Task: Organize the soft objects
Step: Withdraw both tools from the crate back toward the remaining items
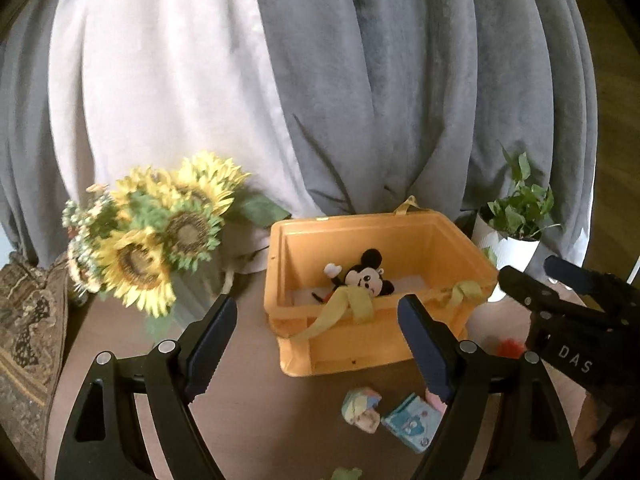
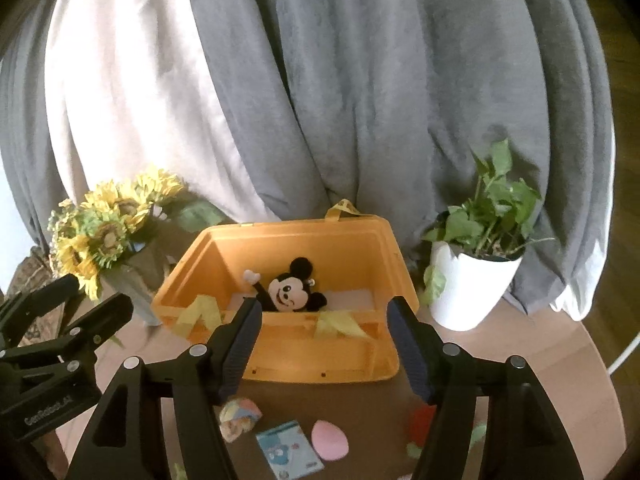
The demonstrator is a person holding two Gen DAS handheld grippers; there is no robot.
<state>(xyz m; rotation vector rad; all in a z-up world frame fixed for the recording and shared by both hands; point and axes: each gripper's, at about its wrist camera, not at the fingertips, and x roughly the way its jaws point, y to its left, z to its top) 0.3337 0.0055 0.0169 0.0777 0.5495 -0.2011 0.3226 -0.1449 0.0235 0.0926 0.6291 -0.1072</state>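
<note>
An orange storage bin (image 1: 440,236) (image 2: 360,240) with yellow strap handles stands on the round table. A black-and-white mouse plush (image 1: 366,278) (image 2: 290,290) lies inside it, one arm raised. My left gripper (image 1: 316,344) hangs open in front of the bin with nothing between its fingers. My right gripper (image 2: 324,344) is open too, also before the bin and empty. On the table in front lie a pastel soft ball (image 1: 362,410) (image 2: 238,416), a blue patterned pouch (image 1: 412,422) (image 2: 288,454), a pink egg-shaped piece (image 2: 330,440) and a red-and-green soft thing (image 2: 422,420).
A sunflower bouquet (image 1: 156,236) (image 2: 104,232) stands left of the bin. A white pot with a green plant (image 1: 516,232) (image 2: 476,276) stands to the right. Grey and white curtains (image 1: 360,80) hang behind. A patterned cushion (image 1: 28,340) lies at far left.
</note>
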